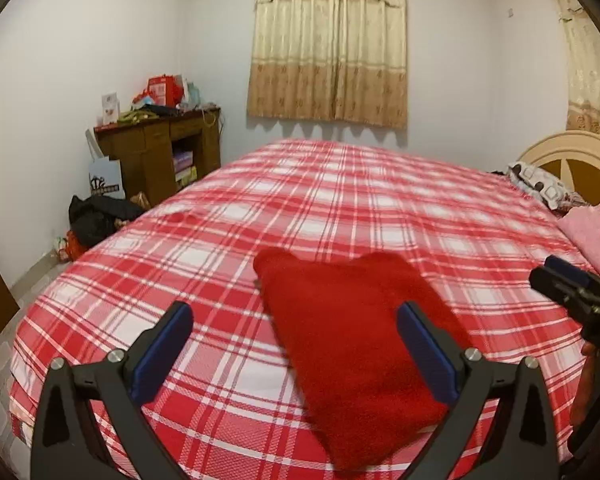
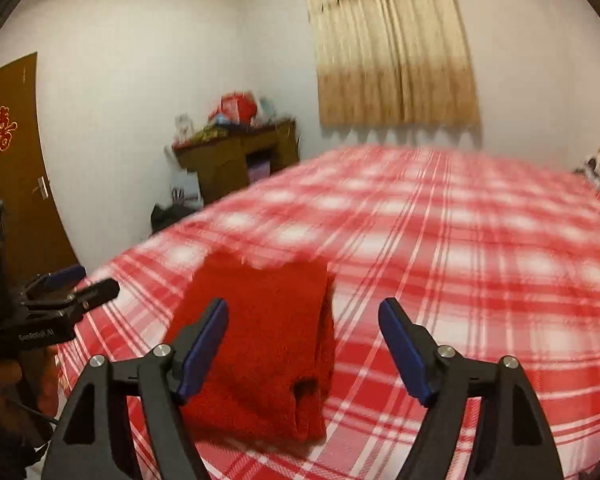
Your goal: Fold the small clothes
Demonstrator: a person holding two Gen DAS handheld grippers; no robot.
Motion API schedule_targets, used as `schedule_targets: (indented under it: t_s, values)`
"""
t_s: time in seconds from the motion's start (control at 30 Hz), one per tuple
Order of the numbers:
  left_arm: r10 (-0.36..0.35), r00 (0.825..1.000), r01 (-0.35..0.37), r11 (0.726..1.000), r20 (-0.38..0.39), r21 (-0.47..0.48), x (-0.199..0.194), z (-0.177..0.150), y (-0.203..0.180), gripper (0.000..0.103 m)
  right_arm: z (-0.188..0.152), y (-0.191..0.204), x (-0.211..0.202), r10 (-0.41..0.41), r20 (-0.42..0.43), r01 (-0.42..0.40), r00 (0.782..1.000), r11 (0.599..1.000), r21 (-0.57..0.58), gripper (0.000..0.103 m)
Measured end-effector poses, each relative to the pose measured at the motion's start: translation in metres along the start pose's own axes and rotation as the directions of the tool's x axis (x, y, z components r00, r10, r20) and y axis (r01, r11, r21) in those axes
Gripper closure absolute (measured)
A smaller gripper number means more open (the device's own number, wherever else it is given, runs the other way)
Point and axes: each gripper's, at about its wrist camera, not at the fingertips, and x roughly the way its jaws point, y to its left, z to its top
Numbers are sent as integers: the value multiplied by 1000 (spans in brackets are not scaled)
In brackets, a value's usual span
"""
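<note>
A folded red garment (image 1: 352, 344) lies flat on the red-and-white plaid bed (image 1: 340, 208), near its front edge. My left gripper (image 1: 296, 320) is open and empty, hovering above the garment's near left part. The right gripper (image 1: 556, 280) shows at the right edge of the left wrist view, jaws parted. In the right wrist view the garment (image 2: 260, 344) lies under the open, empty right gripper (image 2: 304, 316), mostly beneath its left finger. The left gripper (image 2: 80, 280) shows at the left edge there. The right wrist view is motion-blurred.
A pink quilt (image 1: 596, 232) and a patterned pillow (image 1: 540, 184) lie at the bed's right by the headboard (image 1: 580, 156). A cluttered wooden desk (image 1: 160, 148) stands in the far left corner, bags (image 1: 96, 216) on the floor beside it. A brown door (image 2: 12, 160) is at left.
</note>
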Motion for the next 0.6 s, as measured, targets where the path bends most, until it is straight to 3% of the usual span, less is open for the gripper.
schedule_targets:
  t_s: [0.2,0.6]
  values:
    - [-14,1000,14,1000,24,20,-7,5,-6,0,10,9,-21,26,38,-26,999,1000,-16,24]
    - [-23,999,22,1000,30,22,-7,4,-9,0,7,17,-24,40,31,-39,999,999,-20,24]
